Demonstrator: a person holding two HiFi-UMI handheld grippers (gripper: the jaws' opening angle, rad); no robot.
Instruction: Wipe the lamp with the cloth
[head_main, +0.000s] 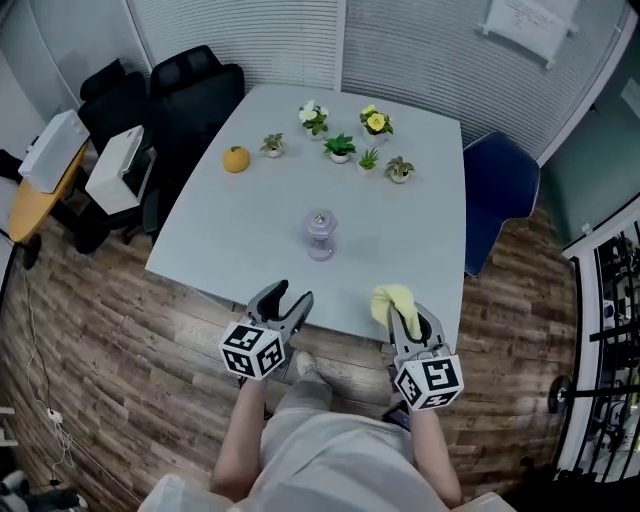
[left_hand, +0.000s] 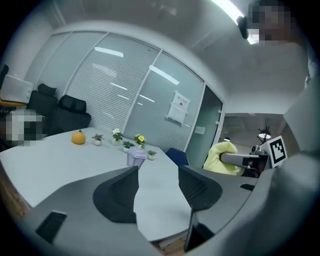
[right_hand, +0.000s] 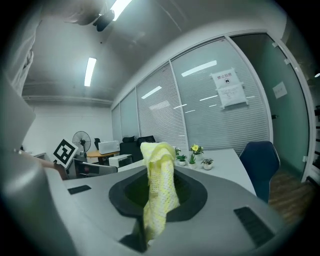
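Two sets of fingers at the near edge of the table (head_main: 250, 225): the left gripper (head_main: 290, 294) holds its pair spread and empty, the right gripper (head_main: 401, 318) pinches a yellow cloth (head_main: 390, 298). The purple lamp (head_main: 320, 234) stands mid-table, well apart from both, with potted plants (head_main: 340, 147) and an orange (head_main: 236, 159) at the far side.

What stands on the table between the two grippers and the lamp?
Nothing visible. Only bare table lies between the open left gripper, the right gripper that holds the cloth, and the lamp. The potted plants and the orange stand beyond the lamp.
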